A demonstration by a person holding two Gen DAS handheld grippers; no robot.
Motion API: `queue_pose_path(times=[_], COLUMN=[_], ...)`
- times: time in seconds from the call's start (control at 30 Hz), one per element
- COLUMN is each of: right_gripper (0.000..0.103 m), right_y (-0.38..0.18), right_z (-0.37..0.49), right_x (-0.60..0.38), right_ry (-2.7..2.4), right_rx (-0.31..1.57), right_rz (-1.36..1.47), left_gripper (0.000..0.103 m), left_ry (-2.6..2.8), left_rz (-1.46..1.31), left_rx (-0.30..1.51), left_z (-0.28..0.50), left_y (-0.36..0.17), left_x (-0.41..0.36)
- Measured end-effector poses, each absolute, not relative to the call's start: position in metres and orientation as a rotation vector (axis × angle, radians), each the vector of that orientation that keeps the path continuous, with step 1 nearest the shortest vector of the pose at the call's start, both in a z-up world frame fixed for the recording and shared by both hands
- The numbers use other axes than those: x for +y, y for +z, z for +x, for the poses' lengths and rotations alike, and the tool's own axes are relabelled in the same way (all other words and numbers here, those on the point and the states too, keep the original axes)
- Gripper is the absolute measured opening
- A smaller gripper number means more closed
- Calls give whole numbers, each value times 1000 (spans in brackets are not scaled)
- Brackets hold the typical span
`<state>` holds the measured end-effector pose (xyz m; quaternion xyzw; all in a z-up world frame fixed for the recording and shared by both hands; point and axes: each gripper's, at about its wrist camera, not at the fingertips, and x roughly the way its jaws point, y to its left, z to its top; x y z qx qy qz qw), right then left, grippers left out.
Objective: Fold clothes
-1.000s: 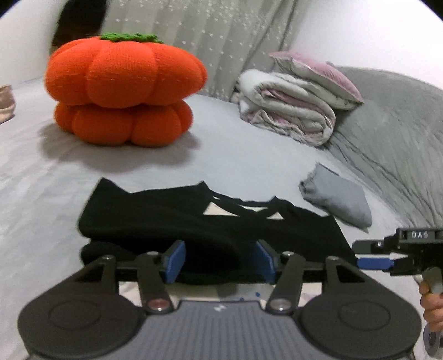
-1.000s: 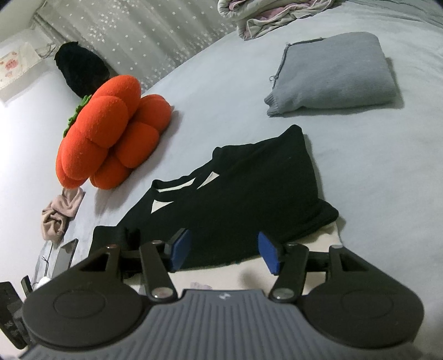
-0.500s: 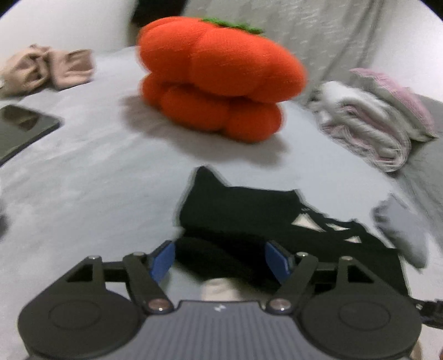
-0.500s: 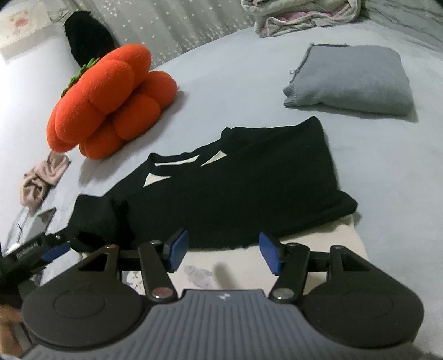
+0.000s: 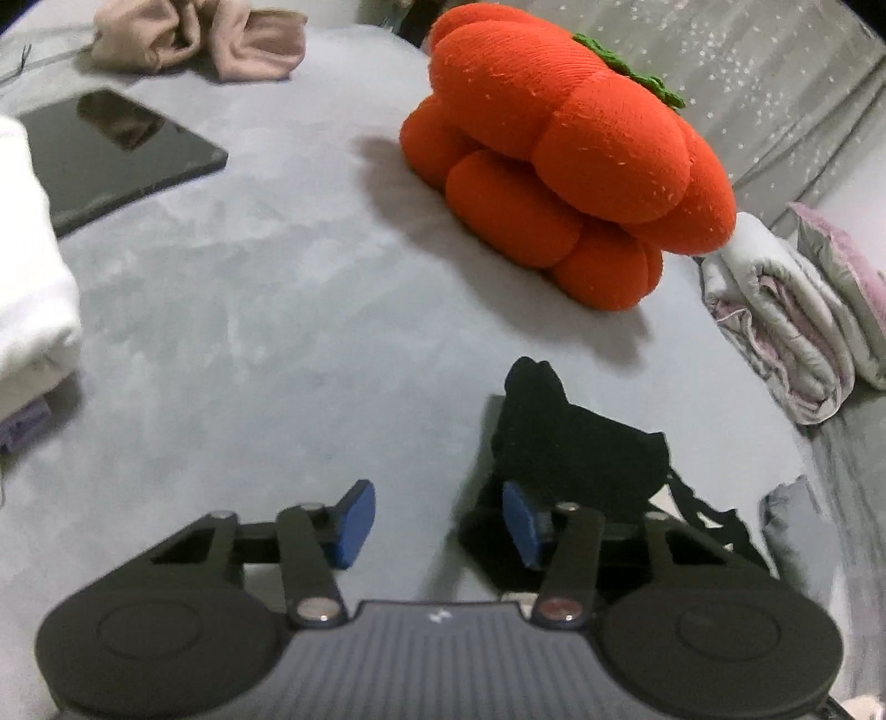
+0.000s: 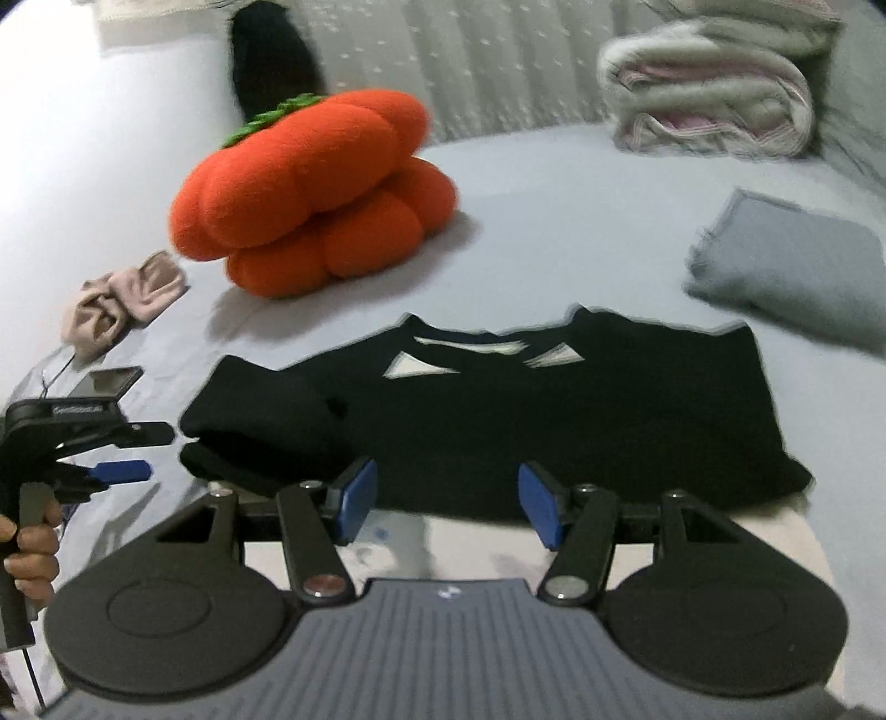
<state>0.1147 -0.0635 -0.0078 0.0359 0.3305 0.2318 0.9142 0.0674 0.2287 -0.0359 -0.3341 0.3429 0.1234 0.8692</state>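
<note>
A black garment [image 6: 554, 404] lies flat on the grey bed, its left sleeve end bunched into a fold [image 5: 581, 443]. A cream layer [image 6: 482, 537] shows under its near edge. My right gripper [image 6: 446, 501] stands open over that near edge, with nothing pinched between its blue pads. My left gripper [image 5: 437, 523] is just off the garment's left end, jaws closing with only bare bed between them. Its right finger [image 5: 520, 526] sits against the black bunch. In the right wrist view the left gripper [image 6: 144, 451] is at the far left, held by a hand [image 6: 27, 548].
An orange pumpkin cushion [image 6: 315, 194] sits behind the garment. A folded grey garment [image 6: 792, 266] lies at the right and a folded blanket [image 6: 714, 99] at the back. A pink cloth [image 5: 205, 33], a dark tablet [image 5: 116, 149] and white fabric [image 5: 27, 277] lie to the left.
My left gripper slid left off the black garment's end, and its view rolled. Its jaws widened, then narrowed. My right gripper moved along the near edge and rolled level.
</note>
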Motion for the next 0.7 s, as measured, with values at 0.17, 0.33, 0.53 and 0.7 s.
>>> queue_pose_path(times=[0.17, 0.33, 0.53, 0.7], right_gripper=[61, 60, 58, 56], right_y=[-3, -12, -23, -42], right_z=[110, 113, 119, 122], right_x=[-15, 30, 71, 102], right_ry=[555, 587, 597, 572], right_rx=[632, 598, 547, 520], right_rz=[-47, -187, -361, -565], left_gripper=[43, 40, 40, 40], left_ry=[243, 276, 279, 264], left_rz=[-733, -765, -792, -797], left_rx=[704, 698, 695, 706], left_z=[65, 62, 62, 65], left_y=[-34, -36, -36, -37], left_x=[232, 243, 251, 252])
